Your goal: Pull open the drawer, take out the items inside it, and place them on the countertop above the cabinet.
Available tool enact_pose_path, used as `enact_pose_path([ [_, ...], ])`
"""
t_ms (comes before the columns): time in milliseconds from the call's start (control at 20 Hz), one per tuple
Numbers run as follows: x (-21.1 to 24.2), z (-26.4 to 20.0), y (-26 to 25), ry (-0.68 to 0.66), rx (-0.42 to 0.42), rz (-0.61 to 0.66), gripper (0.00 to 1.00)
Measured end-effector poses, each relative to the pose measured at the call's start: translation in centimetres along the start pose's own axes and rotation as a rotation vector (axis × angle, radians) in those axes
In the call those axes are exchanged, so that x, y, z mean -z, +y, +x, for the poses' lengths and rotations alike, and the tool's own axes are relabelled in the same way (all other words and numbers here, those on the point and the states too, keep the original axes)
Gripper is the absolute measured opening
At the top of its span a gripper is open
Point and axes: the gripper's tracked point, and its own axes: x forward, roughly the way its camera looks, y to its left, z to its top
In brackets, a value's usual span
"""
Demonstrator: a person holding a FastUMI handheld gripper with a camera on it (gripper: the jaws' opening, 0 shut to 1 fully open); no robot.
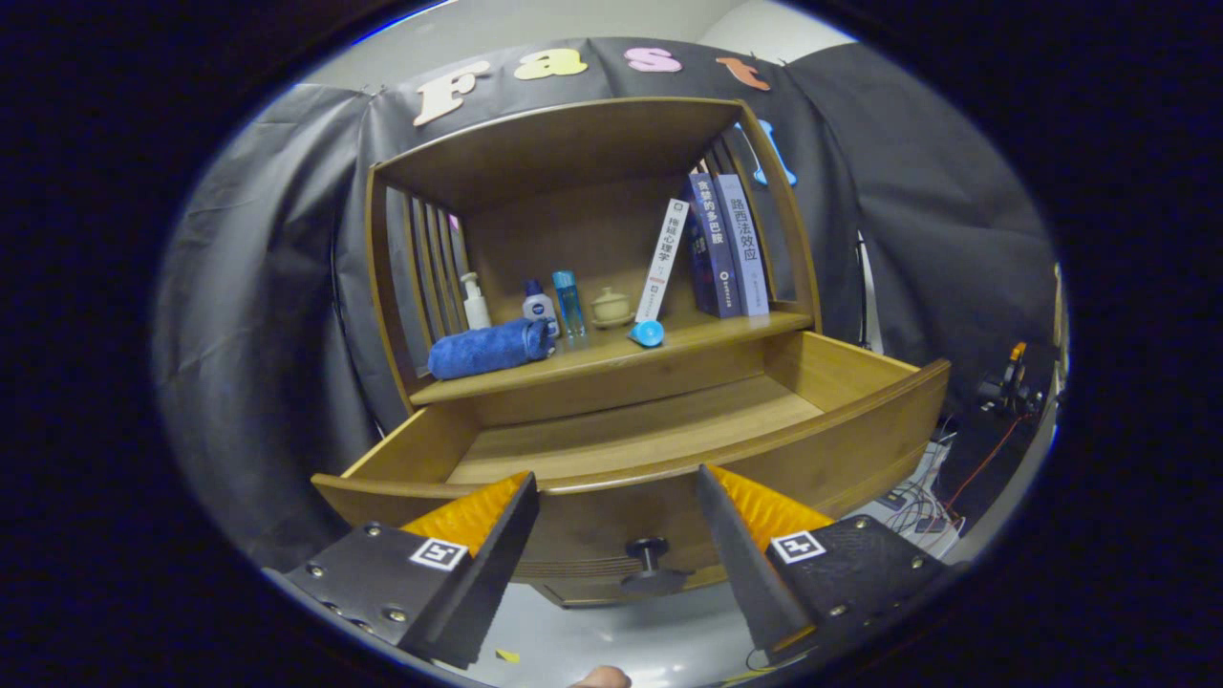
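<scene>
The wooden drawer (860,425) stands pulled out of the cabinet, and its bare wooden floor (631,430) holds nothing that I can see. A dark round knob (648,549) sits on the drawer front, just ahead of the gap between my fingers. My gripper (616,497) is open, with nothing between the fingers, and stays just in front of the drawer front. On the countertop (717,336) above the drawer lie a rolled blue towel (489,348) and a small blue object (648,333).
Further back on the countertop stand a white pump bottle (474,302), a white bottle with a blue cap (539,306), a clear blue bottle (568,303), a small beige lidded pot (611,308) and three books (717,247). Cables (917,506) lie on the floor at the right.
</scene>
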Motion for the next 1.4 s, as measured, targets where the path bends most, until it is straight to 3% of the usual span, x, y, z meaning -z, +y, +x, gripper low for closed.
enact_pose_path([
  [1400, -2.9, 7.4, -0.2, -0.004, -0.040, 0.005, 0.98],
])
